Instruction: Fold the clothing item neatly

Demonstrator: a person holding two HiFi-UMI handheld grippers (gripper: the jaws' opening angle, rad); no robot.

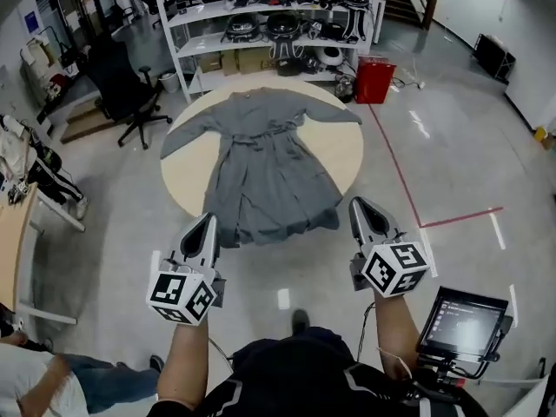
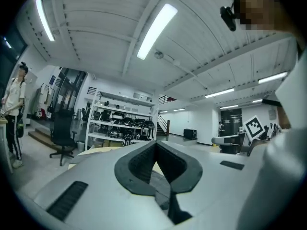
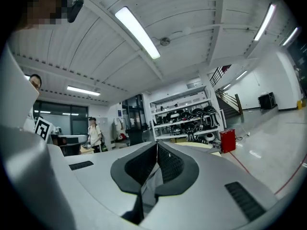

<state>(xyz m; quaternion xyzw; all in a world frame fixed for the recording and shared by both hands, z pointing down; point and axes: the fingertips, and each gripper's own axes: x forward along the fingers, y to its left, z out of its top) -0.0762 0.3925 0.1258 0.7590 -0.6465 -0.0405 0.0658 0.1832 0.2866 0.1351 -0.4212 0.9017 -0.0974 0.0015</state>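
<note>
Grey long-sleeved dress (image 1: pixel 265 168) lies flat and face up on round beige table (image 1: pixel 347 150), covering the middle of the tabletop. Collar sits at table's far side, both sleeves are spread out toward table's left and right edges, and a thin tie crosses the waist. The wide hem reaches table's near edge and drapes a little over it. No fold made yet. Left gripper (image 1: pixel 207 220), grey with a black-and-white marker cube, is held on the near side of the table, over the grey floor, in line with the hem's left corner. Its jaws are closed together with nothing between them, which the left gripper view confirms (image 2: pixel 156 145). Right gripper (image 1: pixel 358 202), same build, is also on the near side of the table, off the hem's right corner. Its jaws are likewise closed and empty in the right gripper view (image 3: pixel 157 145). Neither gripper touches the dress, and both point level toward the table. White metal shelving rack (image 1: pixel 269 24) loaded with black gear stands beyond table's far side, with a red box (image 1: pixel 373 79) on the floor beyond table's far right. Black office chair (image 1: pixel 122 85) is off table's far left. Small dark screen on a stand (image 1: pixel 462 320) is well off table's near right, beside the person.
</note>
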